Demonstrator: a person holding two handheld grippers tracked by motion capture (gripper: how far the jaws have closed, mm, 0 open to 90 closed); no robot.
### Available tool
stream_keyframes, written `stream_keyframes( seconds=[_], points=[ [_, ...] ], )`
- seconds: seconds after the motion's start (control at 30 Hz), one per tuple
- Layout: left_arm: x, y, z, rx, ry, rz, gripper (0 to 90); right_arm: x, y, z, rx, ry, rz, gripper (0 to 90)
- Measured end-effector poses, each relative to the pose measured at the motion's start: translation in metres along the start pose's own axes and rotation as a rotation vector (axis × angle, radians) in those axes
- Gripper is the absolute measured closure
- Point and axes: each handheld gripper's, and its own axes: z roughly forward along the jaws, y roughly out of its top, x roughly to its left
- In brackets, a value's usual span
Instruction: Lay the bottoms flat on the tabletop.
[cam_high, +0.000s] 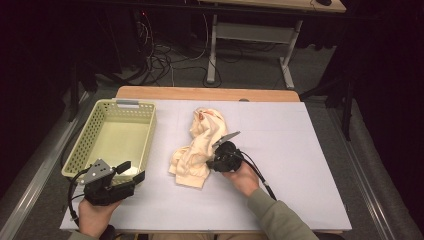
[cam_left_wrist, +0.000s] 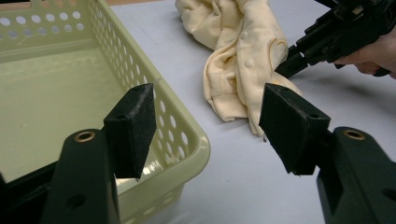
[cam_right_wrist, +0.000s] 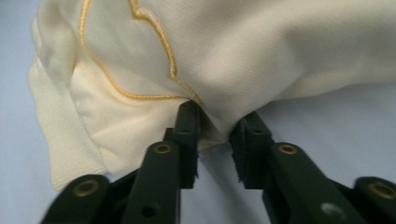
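Observation:
A crumpled cream garment with gold stitching lies in the middle of the pale mat. My right gripper lies low at the garment's right edge, held by a hand in an olive sleeve. In the right gripper view its jaws stand close together with a fold of the cream cloth pinched between the pads. My left gripper hovers open and holds nothing, at the near right corner of the yellow-green perforated basket. In the left gripper view the basket, the garment and the right gripper lie ahead.
The basket stands on the left of the mat and looks bare inside. A wooden table edge runs behind the mat. Beyond it are floor cables and the legs of another desk.

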Motion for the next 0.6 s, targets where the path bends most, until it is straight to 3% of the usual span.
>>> stream_keyframes(
  seconds=[0.1,0.33,0.6],
  points=[
    [-0.0002,0.0000,0.0000,-0.001,0.000,0.001,35.2,-0.0001,0.0036,0.0026,0.009,0.000,0.013,84.4],
    [0.0003,-0.0001,-0.0007,-0.003,0.003,0.000,35.2,0.0012,0.0067,0.0080,0.002,-0.001,-0.013,85.7],
    [0.0004,0.0000,-0.0010,-0.006,0.003,-0.002,35.2,0.0014,0.0070,0.0080,0.014,0.039,-0.042,85.7]
  ],
)
